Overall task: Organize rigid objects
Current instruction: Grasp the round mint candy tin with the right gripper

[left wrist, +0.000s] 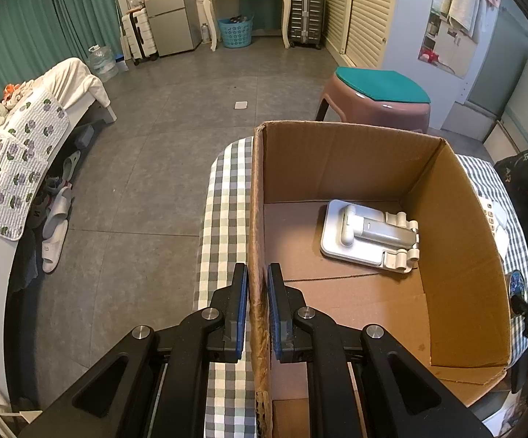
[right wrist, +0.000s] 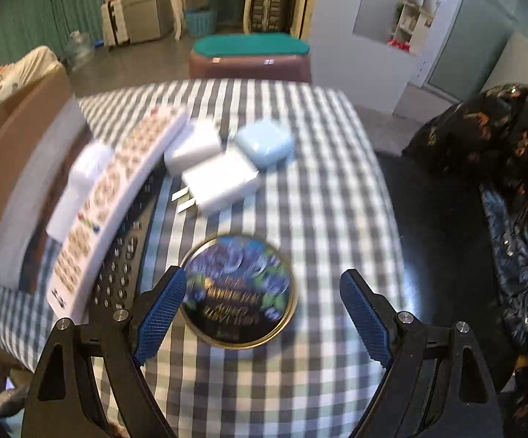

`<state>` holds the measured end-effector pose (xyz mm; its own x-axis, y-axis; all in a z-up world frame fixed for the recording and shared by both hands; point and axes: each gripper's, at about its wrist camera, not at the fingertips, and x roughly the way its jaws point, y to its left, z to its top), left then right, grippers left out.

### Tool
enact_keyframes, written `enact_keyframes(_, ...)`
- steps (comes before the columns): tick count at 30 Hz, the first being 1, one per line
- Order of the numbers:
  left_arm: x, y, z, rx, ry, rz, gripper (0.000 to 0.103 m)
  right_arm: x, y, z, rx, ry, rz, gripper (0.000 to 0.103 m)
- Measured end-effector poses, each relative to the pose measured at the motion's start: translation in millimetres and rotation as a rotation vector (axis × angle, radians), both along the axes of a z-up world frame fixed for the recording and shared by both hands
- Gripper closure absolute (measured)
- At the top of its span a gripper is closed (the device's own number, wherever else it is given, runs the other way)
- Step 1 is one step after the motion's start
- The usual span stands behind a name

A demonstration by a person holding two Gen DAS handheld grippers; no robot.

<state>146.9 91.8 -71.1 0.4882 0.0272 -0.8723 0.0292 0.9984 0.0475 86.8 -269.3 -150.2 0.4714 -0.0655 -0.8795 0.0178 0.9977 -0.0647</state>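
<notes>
My left gripper (left wrist: 257, 275) is shut on the left wall of an open cardboard box (left wrist: 457, 255), one blue pad on each side of the wall. Inside the box lies a white folding phone stand (left wrist: 368, 233). In the right wrist view my right gripper (right wrist: 262, 288) stands open over the checked tablecloth (right wrist: 337, 182), and a round dark tin (right wrist: 238, 292) with a gold rim lies between its fingers, untouched. Further on lie a white remote (right wrist: 118, 211), a black remote (right wrist: 125, 255) under it, two white chargers (right wrist: 224, 182) and a pale blue case (right wrist: 264, 144).
A pink stool with a green cushion (left wrist: 377, 98) stands behind the table. A dark patterned garment (right wrist: 512, 182) hangs at the right. A bed (left wrist: 26, 146) and slippers (left wrist: 56, 233) are on the left; the tiled floor (left wrist: 172, 127) lies beyond the table edge.
</notes>
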Motion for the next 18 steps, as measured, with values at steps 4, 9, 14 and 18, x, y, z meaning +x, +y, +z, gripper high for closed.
enact_keyframes(4,-0.4,0.0,0.1,0.0,0.0,0.0,0.092,0.5,0.7,-3.9,0.023,-0.003,-0.002,0.017)
enact_keyframes(9,-0.5,-0.1,-0.1,-0.004,0.0,0.001,0.092,0.3,10.3,-14.8,0.011,0.034,0.026,0.017)
enact_keyframes(14,-1.2,-0.6,-0.7,-0.005,-0.001,-0.003,0.092,0.9,10.7,-27.9,0.019,0.063,0.013,0.017)
enact_keyframes(18,-1.9,-1.3,-1.1,-0.01,-0.002,-0.004,0.092,0.5,7.7,-28.8,0.039,0.069,0.009,0.026)
